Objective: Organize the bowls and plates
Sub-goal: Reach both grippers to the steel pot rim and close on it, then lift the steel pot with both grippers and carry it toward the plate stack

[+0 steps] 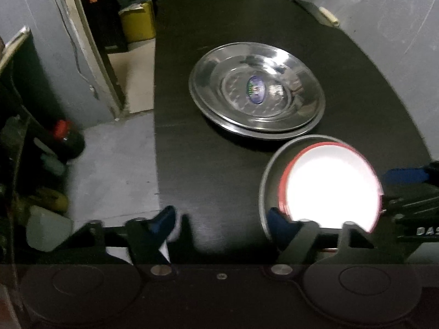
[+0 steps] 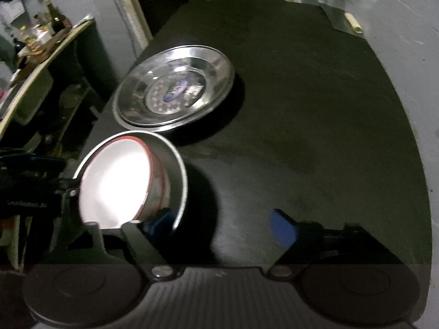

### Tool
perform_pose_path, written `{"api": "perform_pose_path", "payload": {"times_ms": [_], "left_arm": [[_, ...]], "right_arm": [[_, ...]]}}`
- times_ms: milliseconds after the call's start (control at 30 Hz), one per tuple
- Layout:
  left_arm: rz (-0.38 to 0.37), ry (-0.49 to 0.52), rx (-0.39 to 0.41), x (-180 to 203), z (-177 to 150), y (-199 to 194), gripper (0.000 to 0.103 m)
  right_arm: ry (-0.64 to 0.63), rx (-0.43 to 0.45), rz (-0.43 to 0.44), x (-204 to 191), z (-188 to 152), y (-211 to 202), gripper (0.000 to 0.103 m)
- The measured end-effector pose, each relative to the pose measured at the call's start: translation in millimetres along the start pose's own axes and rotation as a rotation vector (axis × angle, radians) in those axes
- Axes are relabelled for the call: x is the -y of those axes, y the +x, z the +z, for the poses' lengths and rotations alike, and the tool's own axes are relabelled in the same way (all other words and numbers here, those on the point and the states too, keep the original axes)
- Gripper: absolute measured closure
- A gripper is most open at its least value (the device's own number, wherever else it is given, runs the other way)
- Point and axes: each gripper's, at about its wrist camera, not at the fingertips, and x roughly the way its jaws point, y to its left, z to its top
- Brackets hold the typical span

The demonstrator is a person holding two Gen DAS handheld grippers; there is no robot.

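Two stacked steel plates lie on the black table; they also show in the right wrist view. A white bowl with a red rim sits nested in a steel bowl at the table's near side, seen tilted in the right wrist view inside the steel bowl. My left gripper is open, its right finger by the bowls' near rim. My right gripper is open, its left finger at the steel bowl's rim.
The table's left edge drops to a grey floor with bottles and clutter. A grey wall runs along the right. A small pale object lies at the far right corner. A shelf with bottles stands left.
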Motion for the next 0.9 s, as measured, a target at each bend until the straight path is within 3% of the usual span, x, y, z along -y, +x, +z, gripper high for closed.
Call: {"api": "perform_pose_path", "payload": {"times_ms": [267,467,700,900], "left_arm": [[-0.064,-0.047,0.01,9.3,0.0,-4.8,0.07],[-0.072,-0.037,0.017,21.4,4.3,-5.0,0.096],[-0.037,-0.007,0.024,32.3,5.8,-9.7,0.097],[-0.048,-0.001,0.021,30.1,8.1,-7.9,0.098]], "right_arm": [[-0.045,0.0,0.099,3.9,3.5,-1.7,0.053],[-0.045,-0.023,0.211,12.1,6.2,-0.1,0.075],[0.035,-0.058,0.284,25.8,5.3,6.5,0.076],[0.091,-0.058,0.306,31.8,5.8,13.3,0.076]]}}
